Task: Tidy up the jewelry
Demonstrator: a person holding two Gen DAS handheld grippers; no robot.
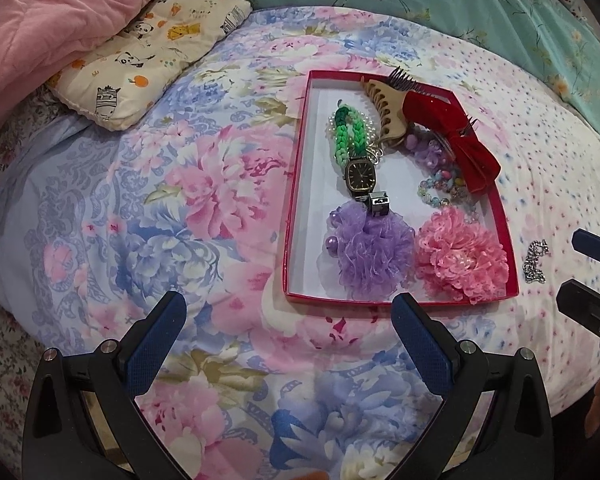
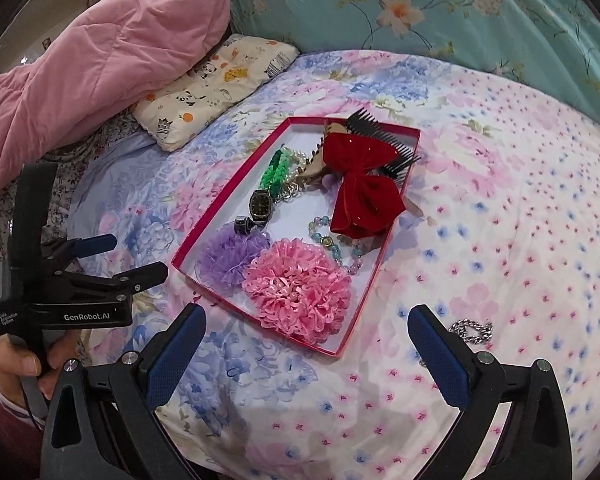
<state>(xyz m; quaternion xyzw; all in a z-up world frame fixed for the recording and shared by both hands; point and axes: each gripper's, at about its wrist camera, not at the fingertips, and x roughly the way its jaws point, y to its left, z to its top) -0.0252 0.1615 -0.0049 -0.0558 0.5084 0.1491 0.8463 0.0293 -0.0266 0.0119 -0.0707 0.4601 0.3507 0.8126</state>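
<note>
A red shallow box (image 1: 297, 184) (image 2: 204, 224) lies on the floral bedspread. It holds a watch (image 1: 362, 176) (image 2: 261, 203), a green braided band (image 1: 350, 134), a red velvet bow (image 1: 456, 136) (image 2: 362, 190), a purple scrunchie (image 1: 370, 252) (image 2: 230, 258), a pink scrunchie (image 1: 462, 260) (image 2: 298, 288) and a bead bracelet (image 2: 332, 246). A silver chain (image 1: 535, 262) (image 2: 472, 330) lies on the bed just right of the box. My left gripper (image 1: 288, 316) is open and empty, below the box. My right gripper (image 2: 306, 328) is open and empty, near the box's front corner, the chain by its right finger.
A small animal-print pillow (image 1: 152, 52) (image 2: 216, 88) and a pink quilt (image 1: 52, 12) (image 2: 100, 52) lie at the back left. A teal floral cushion (image 1: 480, 4) (image 2: 440, 8) runs along the back. A beige comb (image 1: 382, 100) and a black comb (image 2: 364, 122) rest on the box's far end.
</note>
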